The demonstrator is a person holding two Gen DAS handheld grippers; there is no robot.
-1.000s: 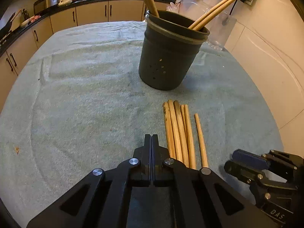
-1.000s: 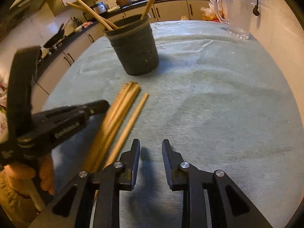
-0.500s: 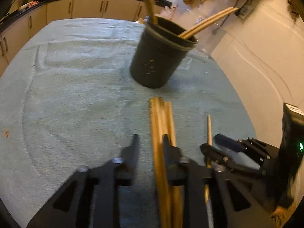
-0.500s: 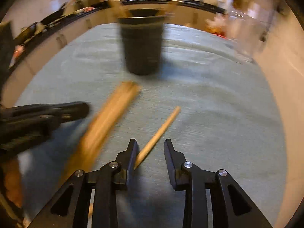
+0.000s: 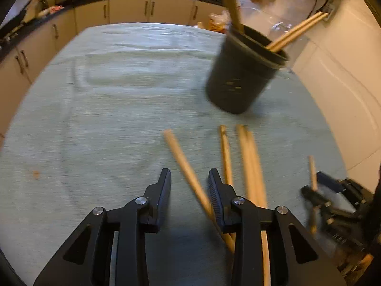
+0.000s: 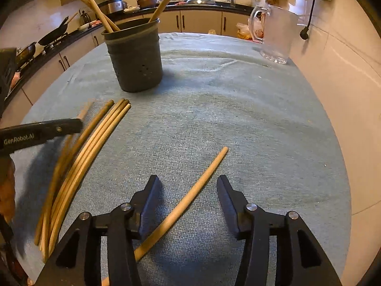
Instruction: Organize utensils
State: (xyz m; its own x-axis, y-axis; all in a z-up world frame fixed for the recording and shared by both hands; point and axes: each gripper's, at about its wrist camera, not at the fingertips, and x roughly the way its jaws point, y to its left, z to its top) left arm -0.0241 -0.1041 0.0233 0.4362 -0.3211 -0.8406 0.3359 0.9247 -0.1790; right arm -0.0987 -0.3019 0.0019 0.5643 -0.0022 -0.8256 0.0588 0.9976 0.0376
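**Chopsticks scattered, both grippers low over the desk**

Right gripper [image 6: 188, 190] is opening wide, one loose chopstick [image 6: 190, 197] lying slantwise between its jaws on the teal towel [image 6: 238, 124], no pad touching it. At nine o'clock, the left gripper [image 5: 189, 186] shows "GenRobot.AI" in white on its finger. It stands narrowly parted, a chopstick [image 5: 188, 169] passing between its jaws; contact is blurred, cannot tell. The bundle of chopsticks [image 6: 95, 147] fans out beside it. At eleven o'clock stands the dark utensil holder [image 6: 135, 57], chopsticks leaning inside.
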